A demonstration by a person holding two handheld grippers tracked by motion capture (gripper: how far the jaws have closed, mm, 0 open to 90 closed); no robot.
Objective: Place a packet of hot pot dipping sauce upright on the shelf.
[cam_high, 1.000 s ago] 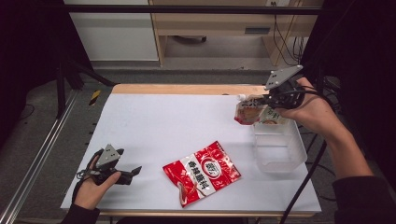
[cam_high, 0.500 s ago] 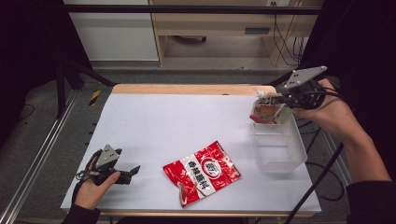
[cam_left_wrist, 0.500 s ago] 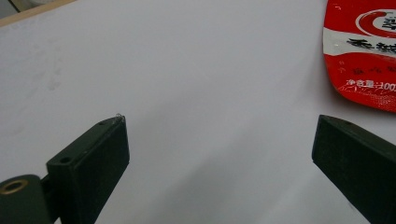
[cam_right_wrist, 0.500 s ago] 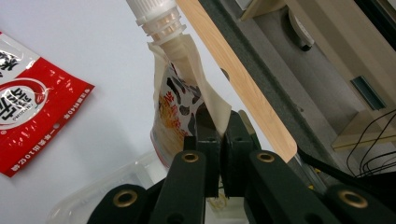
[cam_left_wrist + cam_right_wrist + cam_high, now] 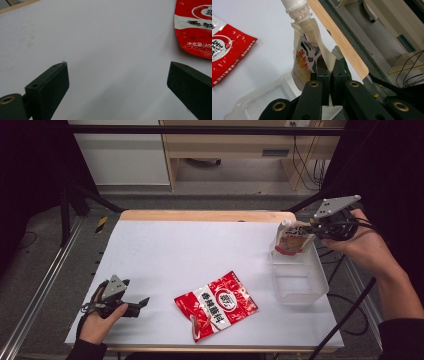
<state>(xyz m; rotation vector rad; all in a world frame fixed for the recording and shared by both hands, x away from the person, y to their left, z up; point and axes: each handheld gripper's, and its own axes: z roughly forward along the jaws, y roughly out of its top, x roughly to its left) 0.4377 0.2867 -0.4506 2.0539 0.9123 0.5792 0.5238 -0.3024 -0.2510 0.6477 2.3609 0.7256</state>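
Note:
A spouted drink pouch [image 5: 291, 238] with a white cap hangs from my right gripper [image 5: 311, 231], which is shut on its edge above the far end of a clear plastic bin [image 5: 300, 281]. In the right gripper view the pouch [image 5: 308, 53] is pinched between the jaws, with the bin [image 5: 259, 101] below it. A red snack bag [image 5: 216, 304] lies flat at the table's front centre. My left gripper [image 5: 142, 304] rests open on the table at the front left, its fingers [image 5: 50, 82] apart and bare, the red bag's corner [image 5: 193, 26] ahead to its right.
The white table [image 5: 190, 250] has a wooden far edge [image 5: 210, 215]. Wooden furniture and cables stand behind it. Metal rails run along the left side, and a cable trails off the right edge.
My right gripper has carried the pouch rightward, from over the table beside the bin to above the bin's far end. The left gripper and red bag have stayed put.

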